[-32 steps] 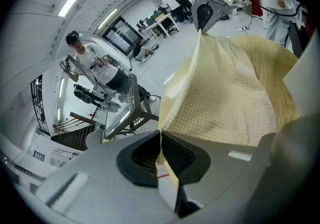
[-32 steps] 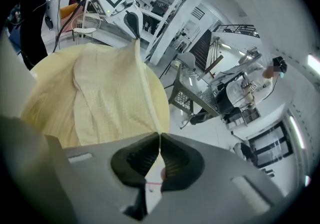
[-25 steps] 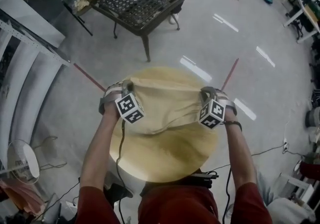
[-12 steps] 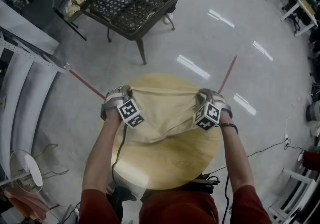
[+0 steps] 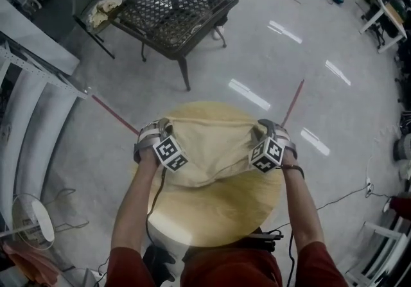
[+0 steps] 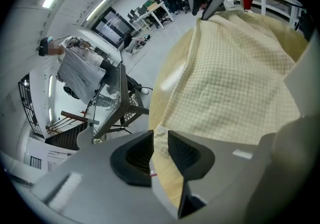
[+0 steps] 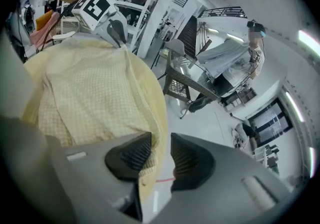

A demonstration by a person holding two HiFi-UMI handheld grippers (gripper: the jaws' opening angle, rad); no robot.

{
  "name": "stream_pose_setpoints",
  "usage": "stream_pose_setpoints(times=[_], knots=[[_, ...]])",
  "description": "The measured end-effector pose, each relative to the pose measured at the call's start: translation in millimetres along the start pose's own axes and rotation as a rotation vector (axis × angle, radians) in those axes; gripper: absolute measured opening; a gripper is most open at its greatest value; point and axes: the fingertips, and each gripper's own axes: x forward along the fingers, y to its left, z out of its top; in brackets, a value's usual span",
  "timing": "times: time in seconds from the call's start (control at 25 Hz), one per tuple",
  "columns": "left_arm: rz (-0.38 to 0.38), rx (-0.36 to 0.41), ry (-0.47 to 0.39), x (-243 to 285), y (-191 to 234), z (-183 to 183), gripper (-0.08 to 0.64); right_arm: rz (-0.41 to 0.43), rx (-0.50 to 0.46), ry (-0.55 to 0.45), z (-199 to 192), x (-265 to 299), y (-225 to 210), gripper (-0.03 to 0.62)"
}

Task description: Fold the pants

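The pale yellow pants [image 5: 207, 149] of fine checked fabric lie in a folded, slightly rumpled bundle on the far half of the round light wooden table [image 5: 221, 218]. Up close the weave shows as a small grid [image 6: 235, 67], with soft creases running across it [image 7: 85, 82]. The bundle's long axis runs left to right. Its far edge is drawn almost straight between the two tools, and its near edge sags in a rounded curve towards the table's middle. Which end is the waist cannot be told.

The left gripper [image 5: 163, 127] is at the far left corner of the cloth and the right gripper [image 5: 262, 126] is at the far right corner, both angled downward. The left gripper's [image 6: 160, 140] jaws have just been opening and stand apart, with the cloth's edge loose in the gap. The right gripper's [image 7: 161, 143] jaws have likewise just been opening. The fabric hangs against one pad, with floor visible beside the other.

The tabletop is bare wood on its near half. Around it spreads a glossy grey floor [image 5: 270, 61] marked with thin red tape lines [image 5: 293, 103]. Beyond the round table stands a dark metal lattice table [image 5: 176, 9], and a chair holding crumpled cloth [image 5: 103, 8] is to its left. A person holding a grey garment [image 7: 227, 60] stands by that table.
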Motion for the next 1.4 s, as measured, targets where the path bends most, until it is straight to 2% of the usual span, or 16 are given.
stream_pose_setpoints(times=[0.32, 0.44, 0.64, 0.76, 0.96, 1.12, 1.28, 1.4], knots=[[0.036, -0.030, -0.075, -42.4, -7.8, 17.3, 0.098, -0.037, 0.095, -0.078, 15.4, -41.0, 11.9, 0.115], [0.054, -0.087, -0.119, -64.7, -9.0, 25.0, 0.098, -0.055, 0.146, -0.128, 27.3, -59.7, 18.4, 0.115], [0.094, -0.258, -0.240, -114.2, -14.1, 48.3, 0.098, -0.101, 0.249, -0.226, 38.1, -97.6, 23.7, 0.115], [0.131, -0.418, -0.363, -150.1, -19.4, 63.5, 0.097, -0.144, 0.315, -0.331, 49.1, -130.5, 25.5, 0.115], [0.244, -0.714, -0.552, -208.4, -22.2, 77.3, 0.085, -0.194, 0.470, -0.564, 72.9, -192.9, 22.0, 0.115], [0.295, -0.882, -0.693, -249.2, -20.8, 88.8, 0.080, -0.226, 0.553, -0.698, 88.6, -235.2, 22.3, 0.115], [0.340, -0.993, -0.808, -283.7, -23.5, 103.3, 0.046, -0.264, 0.637, -0.789, 82.8, -265.6, 19.4, 0.107], [0.370, -0.992, -0.853, -305.3, -31.3, 125.1, 0.010, -0.262, 0.675, -0.826, 67.2, -281.3, 15.7, 0.084]])
